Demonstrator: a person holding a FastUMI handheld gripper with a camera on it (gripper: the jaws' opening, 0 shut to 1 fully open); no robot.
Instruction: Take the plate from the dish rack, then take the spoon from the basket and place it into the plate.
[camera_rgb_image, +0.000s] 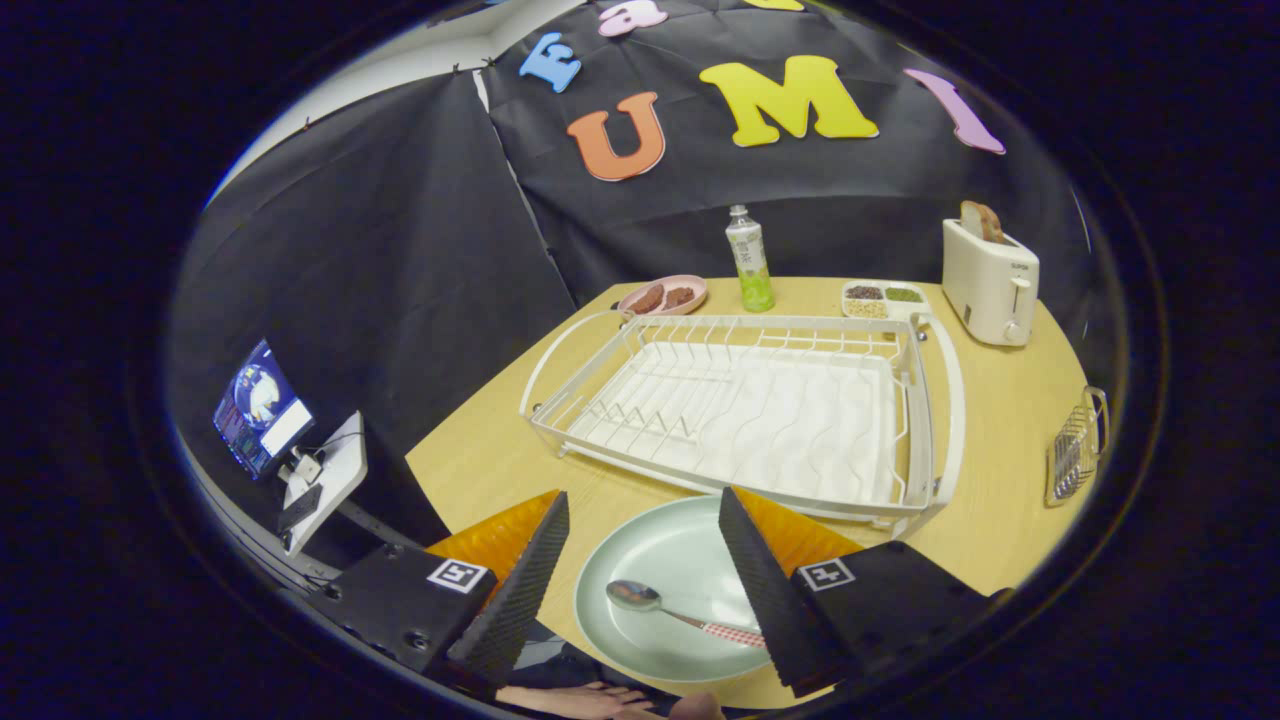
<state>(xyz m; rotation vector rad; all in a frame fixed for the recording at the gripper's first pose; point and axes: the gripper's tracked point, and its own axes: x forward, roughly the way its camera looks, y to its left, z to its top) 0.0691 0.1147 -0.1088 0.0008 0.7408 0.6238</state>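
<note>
1. The gripper (640, 570) sits low in the frame with its two fingers spread wide and nothing between the pads; it is open and holds nothing.
2. The plate (665, 545), pale green, lies flat on the table (1000, 440) at the bottom centre, just in front of the dish rack (745, 410), whose slots stand bare.
3. The spoon (650, 603) rests inside the plate, bowl to the lower left, checked handle running right until it passes behind the right finger (770, 590). The basket (1075, 450) stands well apart at the right edge of the table.
4. By this layout both parts of the task look done; the step in hand is most likely the release and the pull-away.
5. To do it well, keep the fingers wide and lift straight back and up, so the right pad does not catch the handle and drag the spoon over the rim.
6. Avoid any sideways sweep: the plate sits near the table's front edge and close to the rack, so a nudge could slide it.
7. A hand shows at the very bottom, below the plate; steer clear of it on the way out.
</note>
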